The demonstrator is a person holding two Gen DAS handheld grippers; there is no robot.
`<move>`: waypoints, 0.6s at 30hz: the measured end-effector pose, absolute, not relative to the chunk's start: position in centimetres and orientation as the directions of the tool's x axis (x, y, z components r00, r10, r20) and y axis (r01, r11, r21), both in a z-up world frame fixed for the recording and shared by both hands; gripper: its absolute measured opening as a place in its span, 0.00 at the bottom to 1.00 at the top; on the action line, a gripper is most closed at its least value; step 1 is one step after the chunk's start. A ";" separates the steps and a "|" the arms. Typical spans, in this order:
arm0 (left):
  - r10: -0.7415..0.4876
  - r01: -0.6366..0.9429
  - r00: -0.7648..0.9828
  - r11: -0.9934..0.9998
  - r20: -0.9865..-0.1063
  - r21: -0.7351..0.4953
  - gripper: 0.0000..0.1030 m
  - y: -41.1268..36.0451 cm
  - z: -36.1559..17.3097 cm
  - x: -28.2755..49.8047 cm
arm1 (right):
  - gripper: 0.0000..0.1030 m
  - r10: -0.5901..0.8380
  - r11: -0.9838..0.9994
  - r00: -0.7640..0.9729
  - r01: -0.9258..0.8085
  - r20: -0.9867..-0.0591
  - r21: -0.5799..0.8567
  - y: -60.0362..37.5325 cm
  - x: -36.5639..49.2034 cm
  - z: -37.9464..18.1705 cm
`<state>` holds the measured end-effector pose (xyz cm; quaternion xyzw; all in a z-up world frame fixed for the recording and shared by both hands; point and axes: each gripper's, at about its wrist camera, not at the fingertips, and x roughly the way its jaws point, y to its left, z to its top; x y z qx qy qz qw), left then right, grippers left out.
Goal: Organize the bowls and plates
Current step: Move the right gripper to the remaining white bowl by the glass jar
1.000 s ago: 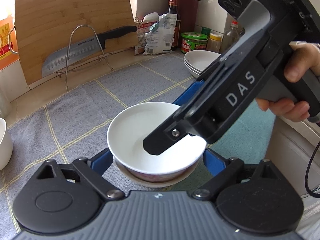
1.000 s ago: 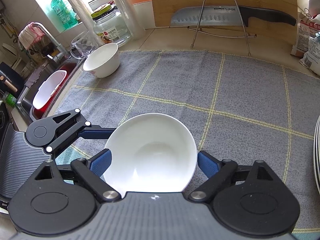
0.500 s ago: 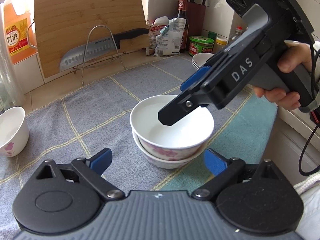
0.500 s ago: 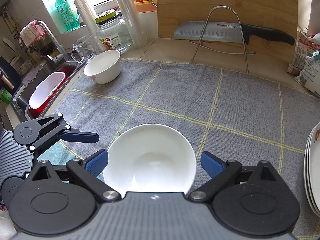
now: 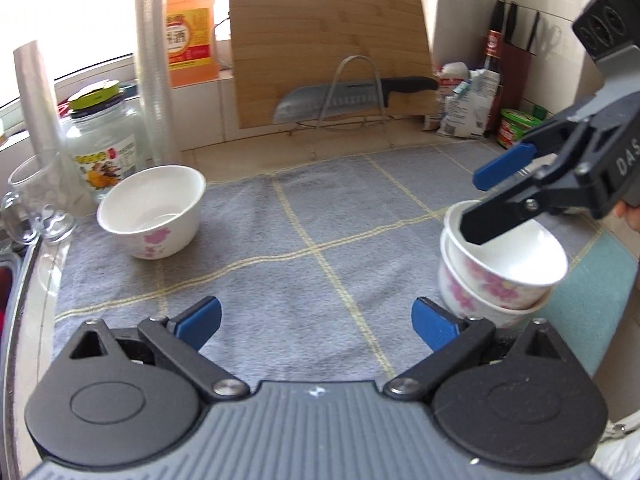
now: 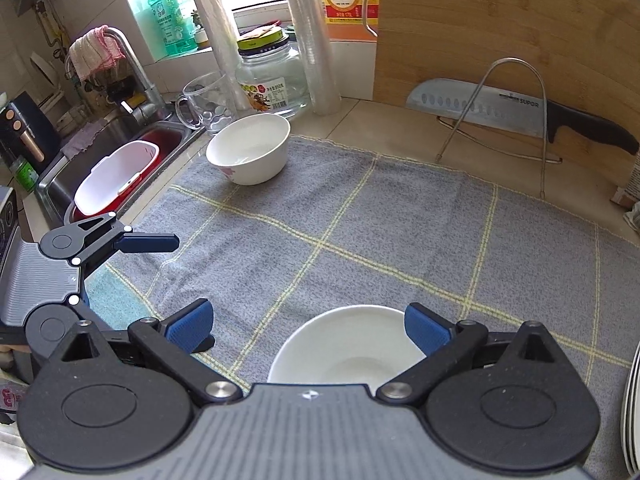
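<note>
Now two white bowls with pink flowers sit one inside the other, the stacked bowls (image 5: 500, 272) near the right edge of the grey checked cloth (image 5: 304, 240). The right gripper (image 5: 480, 200) hangs just over their rim; its jaws are opening and nothing is pinched between them, the bowl lies only under them. The left gripper (image 5: 316, 320) is also opening its jaws, over bare cloth, with nothing between them. One more bowl, the single bowl (image 5: 152, 212), stands alone at the far left of the cloth, near a glass jar (image 5: 100, 148) and a glass mug (image 5: 36, 196), well apart from the stack. At the right edge of the right camera view I see only the rims of some stacked plates (image 6: 632, 412).

I judge the single bowl is ceramic: stiff, smooth, a little heavy, and it can chip or break if it knocks on the stack. The glazed wall looks slippery, so the best hold is across the rim, one finger inside and one outside, and then a slow, level lowering into the stack.
</note>
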<state>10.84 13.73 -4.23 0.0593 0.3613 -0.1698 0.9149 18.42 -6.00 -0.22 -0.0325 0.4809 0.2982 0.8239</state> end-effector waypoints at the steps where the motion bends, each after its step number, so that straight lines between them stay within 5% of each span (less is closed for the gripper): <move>1: -0.246 0.328 0.696 0.945 -0.675 -0.007 0.98 14.5 -4.3 11.1 | 1.00 0.463 0.817 0.360 -0.528 -0.810 0.233 -5.5 18.6 -0.1; 18: -0.149 0.223 0.772 0.974 -0.618 0.044 0.99 22.5 -6.7 16.8 | 1.00 0.444 0.804 0.375 -0.568 -0.813 0.177 3.6 23.0 0.5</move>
